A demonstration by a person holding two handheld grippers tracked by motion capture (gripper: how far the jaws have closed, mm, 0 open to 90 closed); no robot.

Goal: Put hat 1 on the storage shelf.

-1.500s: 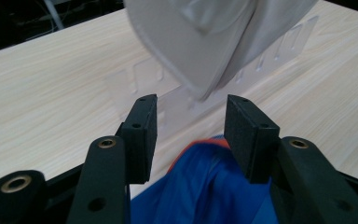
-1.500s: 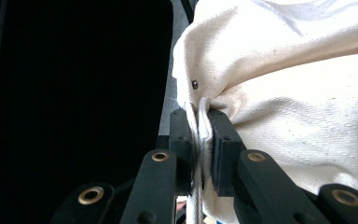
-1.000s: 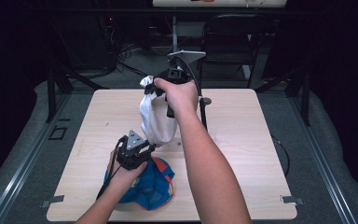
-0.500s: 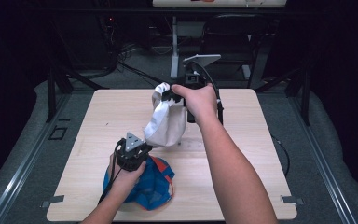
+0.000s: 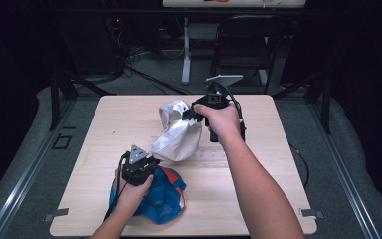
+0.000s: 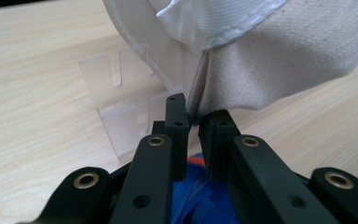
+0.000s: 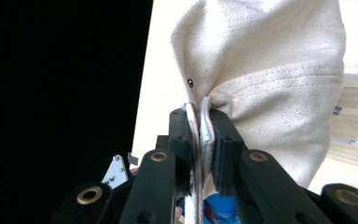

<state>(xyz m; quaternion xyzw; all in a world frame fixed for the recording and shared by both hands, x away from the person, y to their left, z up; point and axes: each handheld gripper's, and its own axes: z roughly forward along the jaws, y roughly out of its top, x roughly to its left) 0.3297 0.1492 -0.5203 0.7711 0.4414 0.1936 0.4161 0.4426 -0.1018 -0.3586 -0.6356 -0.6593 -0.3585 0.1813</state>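
Two hand-held grippers work a cream cloth bag (image 5: 176,137) over the middle of the surface (image 5: 104,129). Farther off, the right hand-held gripper (image 5: 193,112) is clamped on the bag's hem, lifting it. Nearer, the left hand-held gripper (image 5: 146,167) pinches its lower edge, above a blue cloth (image 5: 166,199) at the near left.

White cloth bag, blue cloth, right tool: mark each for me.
white cloth bag (image 5: 179,139): high view, lower body of the fabric.
blue cloth (image 5: 166,196): high view, its right half.
right tool (image 7: 200,122): right gripper view, between the tips clamping the bag.
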